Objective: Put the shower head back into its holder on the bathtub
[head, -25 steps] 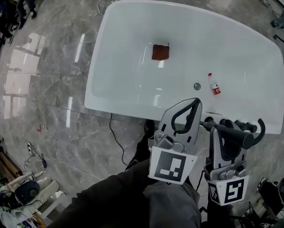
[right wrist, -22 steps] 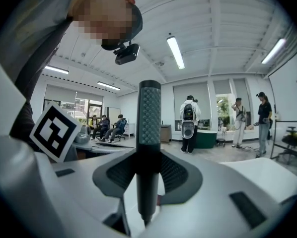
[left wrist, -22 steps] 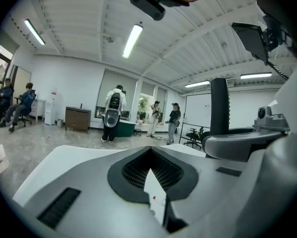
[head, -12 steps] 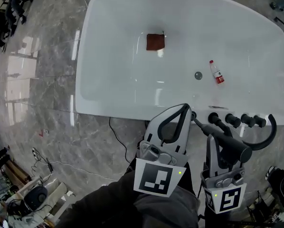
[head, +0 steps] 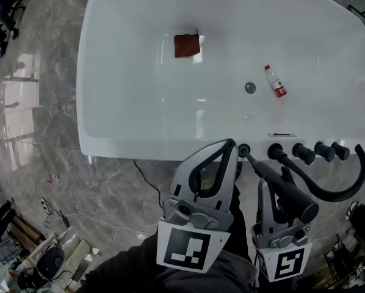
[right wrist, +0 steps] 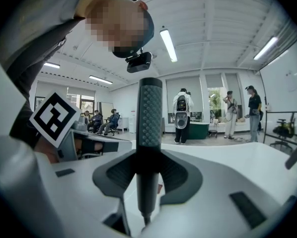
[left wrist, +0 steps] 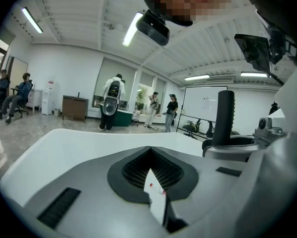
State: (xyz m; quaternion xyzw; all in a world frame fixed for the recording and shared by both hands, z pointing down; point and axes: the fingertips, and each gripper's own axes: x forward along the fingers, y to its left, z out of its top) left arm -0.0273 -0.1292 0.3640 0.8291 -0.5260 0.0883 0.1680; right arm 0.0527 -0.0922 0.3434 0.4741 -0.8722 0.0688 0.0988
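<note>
A black shower head (head: 282, 186) lies across my right gripper (head: 278, 187), which is shut on its handle. Its thin end points at the leftmost black fitting (head: 243, 149) on the white bathtub's near rim (head: 170, 145); I cannot tell whether they touch. The black hose (head: 344, 187) curves away to the right. In the right gripper view the ribbed handle (right wrist: 149, 118) stands upright between the jaws of the right gripper (right wrist: 147, 175). My left gripper (head: 227, 145) is shut and holds nothing, hovering just left of that fitting. In the left gripper view its jaws meet at the left gripper (left wrist: 150, 150).
Several black tap knobs (head: 302, 153) line the near rim. Inside the tub lie a brown cloth (head: 186, 45), a small bottle (head: 274, 82) and the drain (head: 250, 88). A cable (head: 147, 185) trails over the marble floor. People stand far off (right wrist: 181, 114).
Both grippers have moved forward to the tub's near rim. The shower head has swung from lying crosswise to pointing at the leftmost fitting.
</note>
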